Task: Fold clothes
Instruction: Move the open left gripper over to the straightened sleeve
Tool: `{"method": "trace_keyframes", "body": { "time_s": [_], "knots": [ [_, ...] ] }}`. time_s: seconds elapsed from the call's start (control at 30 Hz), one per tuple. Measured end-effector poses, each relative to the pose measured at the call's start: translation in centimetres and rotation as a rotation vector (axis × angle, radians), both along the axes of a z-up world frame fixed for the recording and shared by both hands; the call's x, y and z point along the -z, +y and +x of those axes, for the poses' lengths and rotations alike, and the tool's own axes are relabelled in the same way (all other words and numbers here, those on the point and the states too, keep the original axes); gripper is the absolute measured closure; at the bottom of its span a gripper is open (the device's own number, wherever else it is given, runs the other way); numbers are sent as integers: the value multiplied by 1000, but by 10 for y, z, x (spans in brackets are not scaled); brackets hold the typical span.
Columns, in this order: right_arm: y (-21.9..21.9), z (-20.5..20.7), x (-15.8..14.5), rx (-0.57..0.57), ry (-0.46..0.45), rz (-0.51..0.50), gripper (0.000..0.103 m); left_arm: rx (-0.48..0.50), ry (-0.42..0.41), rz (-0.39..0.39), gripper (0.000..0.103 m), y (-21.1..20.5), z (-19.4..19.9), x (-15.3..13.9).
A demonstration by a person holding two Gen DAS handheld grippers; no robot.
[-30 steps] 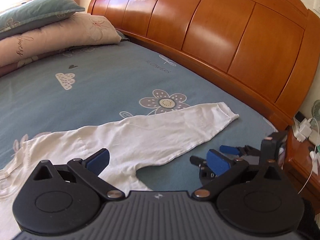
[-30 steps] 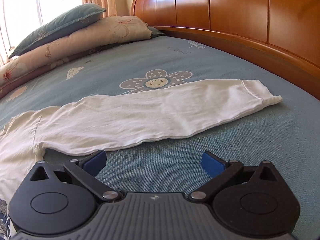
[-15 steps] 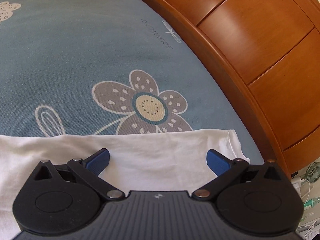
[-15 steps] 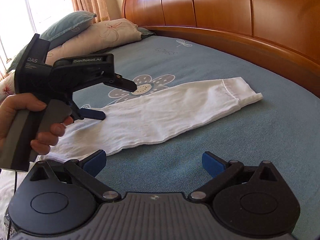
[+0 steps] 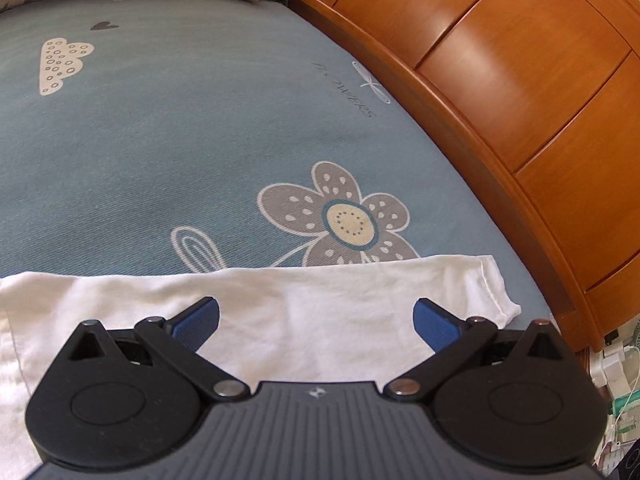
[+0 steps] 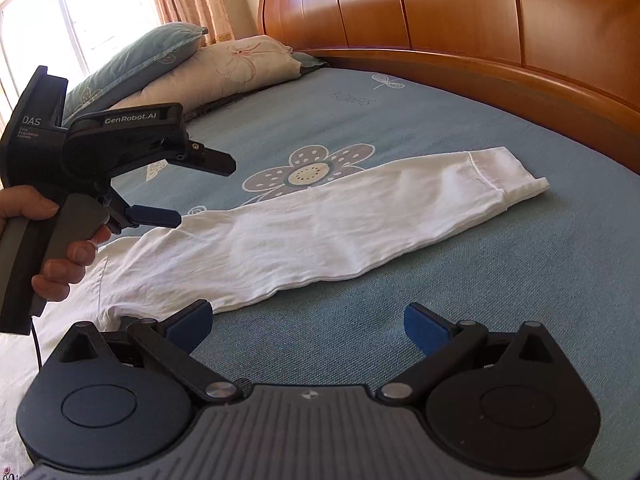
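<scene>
Since half a second ago your left gripper (image 5: 316, 316) has backed off slightly, showing more sheet beyond the sleeve (image 6: 340, 232). Both tongs stand apart, empty. That white sleeve is light, limp cotton; pinch it at the hemmed cuff (image 5: 490, 292). It lies flat on the bed sheet (image 5: 180, 140), under your left tips, ahead of your right gripper (image 6: 308, 322).
</scene>
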State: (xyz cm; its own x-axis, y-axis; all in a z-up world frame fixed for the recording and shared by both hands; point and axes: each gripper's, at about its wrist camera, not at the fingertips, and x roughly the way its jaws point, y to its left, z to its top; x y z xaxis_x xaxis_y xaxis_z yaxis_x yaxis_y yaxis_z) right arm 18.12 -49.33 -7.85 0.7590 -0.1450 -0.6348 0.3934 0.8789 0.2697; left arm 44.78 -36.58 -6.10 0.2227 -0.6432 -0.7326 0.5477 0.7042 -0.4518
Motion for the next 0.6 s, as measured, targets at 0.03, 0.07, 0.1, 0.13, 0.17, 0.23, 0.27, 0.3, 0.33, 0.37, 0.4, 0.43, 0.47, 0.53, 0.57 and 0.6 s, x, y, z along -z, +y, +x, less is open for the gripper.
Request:
{"method": "trace_keyframes", "body": {
  "time_s": [0.03, 0.07, 0.1, 0.13, 0.17, 0.23, 0.27, 0.3, 0.33, 0.37, 0.4, 0.43, 0.47, 0.53, 0.57, 0.6],
  "knots": [
    [0, 0, 0, 1, 1, 0, 0, -18, 4, 7, 1, 1, 2, 5],
    [0, 0, 0, 3, 2, 0, 0, -44, 14, 10, 1, 1, 7, 12],
    [-1, 0, 1, 5, 2, 2, 0, -59, 13, 7, 1, 0, 10, 18],
    [-1, 0, 0, 8, 1, 4, 0, -64, -17, 0, 1, -1, 11, 20],
    [-1, 0, 0, 14, -2, 9, 0, -68, -48, -8, 1, -2, 11, 22],
    [-1, 1, -1, 18, -10, 24, 0, -81, -79, 29, 1, -7, 12, 20],
    [-1, 1, -2, 16, -14, 30, 0, -93, -75, 23, 1, -5, 12, 17],
    [1, 1, -3, 7, -20, 34, 0, -107, -70, 16, 1, -2, 12, 14],
    [2, 1, -3, -4, -24, 36, 0, -107, -66, 14, 1, 1, 11, 14],
    [3, 1, -3, -12, -26, 36, 0, -107, -62, 14, 1, 4, 10, 15],
    [4, 0, -3, -17, -26, 36, 0, -107, -58, 13, 1, 8, 9, 15],
    [4, 0, -3, -18, -26, 37, 0, -107, -54, 13, 1, 11, 8, 15],
    [4, 0, -3, -15, -24, 38, 0, -106, -51, 12, 1, 15, 6, 15],
    [3, 0, -2, -6, -22, 42, 0, -106, -43, 11, 1, 22, 4, 16],
    [2, -1, -2, -2, -22, 44, 0, -106, -39, 10, 1, 25, 3, 16],
    [2, -1, -2, -1, -20, 46, 0, -105, -35, 10, 1, 29, 2, 17]
  ]
}}
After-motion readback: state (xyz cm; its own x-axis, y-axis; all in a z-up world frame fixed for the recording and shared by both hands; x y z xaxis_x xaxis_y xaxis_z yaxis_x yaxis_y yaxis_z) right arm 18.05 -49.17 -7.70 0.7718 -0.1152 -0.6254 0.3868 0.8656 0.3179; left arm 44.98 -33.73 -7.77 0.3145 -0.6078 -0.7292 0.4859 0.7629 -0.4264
